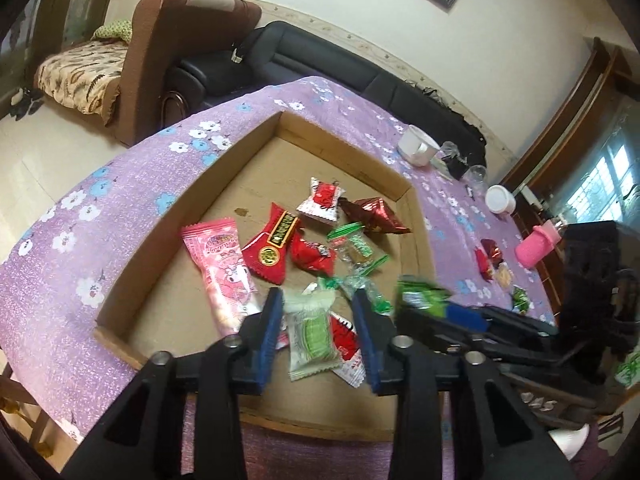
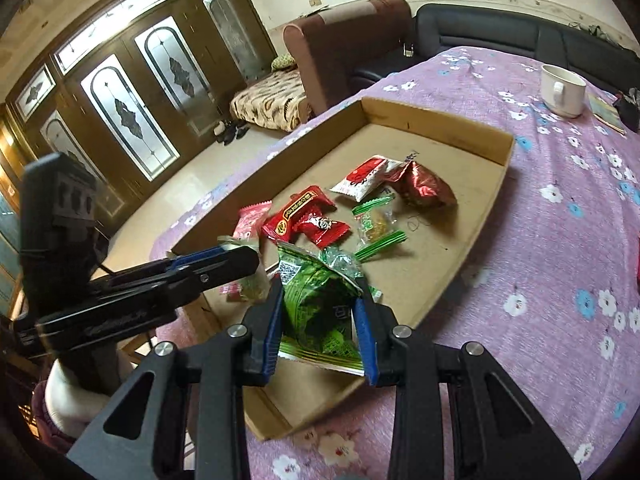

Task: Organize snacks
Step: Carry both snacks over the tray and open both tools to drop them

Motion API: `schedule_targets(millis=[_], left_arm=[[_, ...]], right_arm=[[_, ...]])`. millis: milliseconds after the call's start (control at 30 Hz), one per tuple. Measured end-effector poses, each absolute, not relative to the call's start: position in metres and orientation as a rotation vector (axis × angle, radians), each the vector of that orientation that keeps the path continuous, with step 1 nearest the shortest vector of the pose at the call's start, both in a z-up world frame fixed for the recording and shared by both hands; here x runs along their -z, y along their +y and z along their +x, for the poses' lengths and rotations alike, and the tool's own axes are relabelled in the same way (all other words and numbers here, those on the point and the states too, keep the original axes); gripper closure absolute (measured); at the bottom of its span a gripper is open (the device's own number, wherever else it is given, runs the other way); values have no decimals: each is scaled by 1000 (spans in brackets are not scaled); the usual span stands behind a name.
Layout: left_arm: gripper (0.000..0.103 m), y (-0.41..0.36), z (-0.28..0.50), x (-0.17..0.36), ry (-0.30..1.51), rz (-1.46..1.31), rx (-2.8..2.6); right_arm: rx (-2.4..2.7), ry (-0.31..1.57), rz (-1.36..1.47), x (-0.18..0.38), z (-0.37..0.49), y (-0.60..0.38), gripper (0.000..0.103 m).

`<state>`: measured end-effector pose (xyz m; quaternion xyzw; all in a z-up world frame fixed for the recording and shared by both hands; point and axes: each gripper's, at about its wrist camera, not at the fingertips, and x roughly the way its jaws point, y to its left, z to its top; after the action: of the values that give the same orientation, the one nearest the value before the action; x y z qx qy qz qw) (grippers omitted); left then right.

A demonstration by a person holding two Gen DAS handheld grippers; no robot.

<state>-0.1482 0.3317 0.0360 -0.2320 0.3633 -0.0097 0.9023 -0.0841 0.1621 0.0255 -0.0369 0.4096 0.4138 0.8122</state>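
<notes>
gripping a green snack packet (image 2: pixel 320 312), right fingers (image 2: pixel 366 332) over cardboard tray (image 2: pixel 476 216).

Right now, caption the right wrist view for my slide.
Right tool holds a green snack packet over the cardboard tray of sorted snacks.

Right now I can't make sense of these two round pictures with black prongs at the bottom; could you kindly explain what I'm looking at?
There is no robot here: a person holds a two-fingered tool in each hand, and each tool carries a wide-angle camera looking along its fingers. One picture is from the left tool, the other from the right tool; each tool also shows in the other's picture.

Both are above a shallow cardboard tray on a purple flowered tablecloth. Wrapped snacks lie in the tray, including a pink packet and a red candy. A few more snacks and a white mug sit outside it.

The right tool grips a green packet. The left tool is open above a pale green packet, not holding it.
</notes>
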Motion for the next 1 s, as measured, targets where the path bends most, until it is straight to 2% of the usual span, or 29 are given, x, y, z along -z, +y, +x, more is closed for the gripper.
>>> schedule_targets(millis=[33,67,233,600,667,733,1000], left_arm=[[43,332,-149,-37,750,-493,16],[38,333,-150,-37,749,-504,13],[38,338,-152,-38,742,-537,5],[35,309,-151,-53,747,-391,-79],[27,301,-151,-58,749,-335,-145],[24,294,-150,-62,752,-280,-206],[24,266,-151,-66,754,-219,-184]], right_arm=[[-877,876,-83,-24,-84,164,67],[-867,874,-87,-23,-83,164,67],[-854,864,-93,-21,-86,165,54],[-824,825,32,-34,-93,128,53],[-810,816,76,-38,-93,113,50],[-785,803,114,-41,-92,96,47],[-706,767,214,-47,-94,37,46]])
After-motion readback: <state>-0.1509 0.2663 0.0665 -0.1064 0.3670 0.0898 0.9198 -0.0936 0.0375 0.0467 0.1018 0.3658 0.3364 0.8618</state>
